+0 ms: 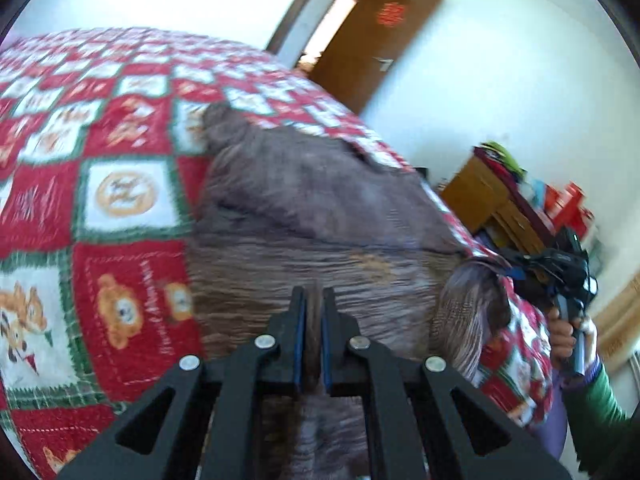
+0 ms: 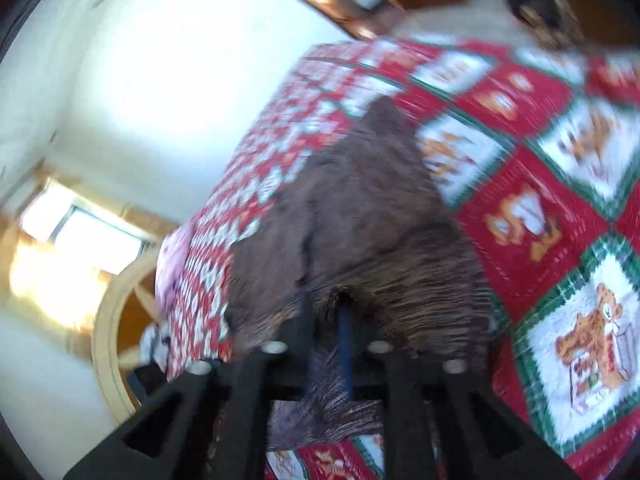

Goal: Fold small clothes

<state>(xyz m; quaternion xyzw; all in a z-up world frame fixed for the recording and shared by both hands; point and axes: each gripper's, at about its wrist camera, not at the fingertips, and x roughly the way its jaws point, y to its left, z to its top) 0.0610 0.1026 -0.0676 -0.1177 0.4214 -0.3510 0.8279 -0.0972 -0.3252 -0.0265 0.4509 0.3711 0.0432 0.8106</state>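
A brown ribbed garment (image 1: 320, 200) lies spread on a red, white and green patchwork quilt (image 1: 120, 200). My left gripper (image 1: 313, 294) is shut on the garment's near edge, a thin fold of cloth pinched between its blue pads. At the right of the left wrist view, my right gripper (image 1: 516, 270) holds the garment's other near corner at the bed's edge. In the blurred right wrist view, the garment (image 2: 360, 200) runs away over the quilt (image 2: 540, 200), and a bunch of its cloth passes between the right gripper's (image 2: 326, 308) jaws, which stand a little apart around it.
A person's hand in a green sleeve (image 1: 564, 336) carries the right gripper. Behind the bed are an open brown door (image 1: 372, 40) and a wooden cabinet (image 1: 492, 200) with coloured items. A round wooden frame (image 2: 108, 320) stands by the bed's edge under a bright window (image 2: 80, 232).
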